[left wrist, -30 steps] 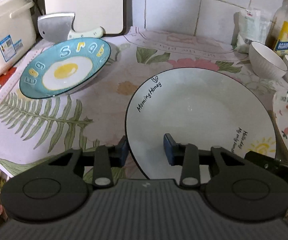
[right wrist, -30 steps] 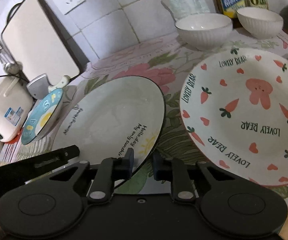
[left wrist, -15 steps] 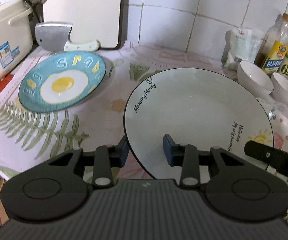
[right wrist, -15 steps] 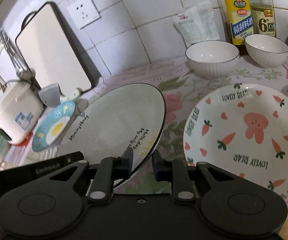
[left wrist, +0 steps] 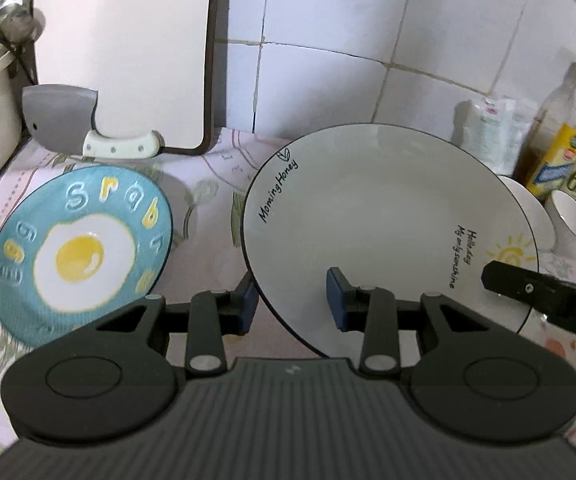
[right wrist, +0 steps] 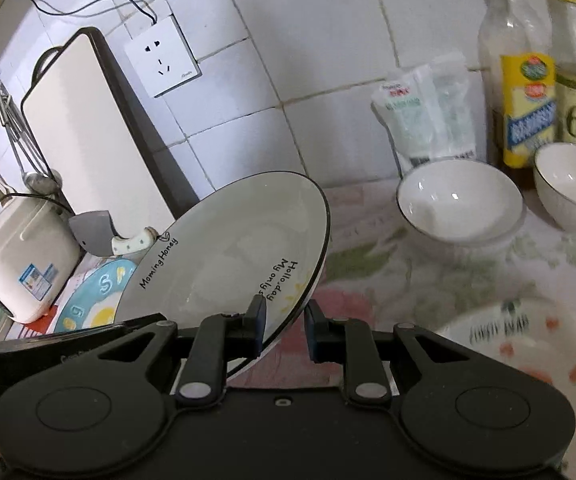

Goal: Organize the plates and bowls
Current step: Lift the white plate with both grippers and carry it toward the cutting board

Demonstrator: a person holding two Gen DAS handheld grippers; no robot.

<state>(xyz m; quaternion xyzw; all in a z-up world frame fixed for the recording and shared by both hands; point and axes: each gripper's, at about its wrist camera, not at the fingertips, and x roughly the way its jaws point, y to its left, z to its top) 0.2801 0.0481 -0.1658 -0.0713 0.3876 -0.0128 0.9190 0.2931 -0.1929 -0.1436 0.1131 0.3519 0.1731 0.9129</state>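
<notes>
White black-rimmed plate (left wrist: 383, 216), lettered "Morning Honey", with a yellow sun.

We see the right gripper (right wrist: 284, 328) clamped on the near rim of the white plate (right wrist: 228, 256), which tilts above the floral cloth (right wrist: 387, 276). Two white bowls (right wrist: 459, 204) stand beside the bottles (right wrist: 527, 80). The carrot-patterned plate (right wrist: 527, 344) lies at right; the blue egg plate (right wrist: 96, 300) and rice cooker (right wrist: 20, 256) at left.
</notes>
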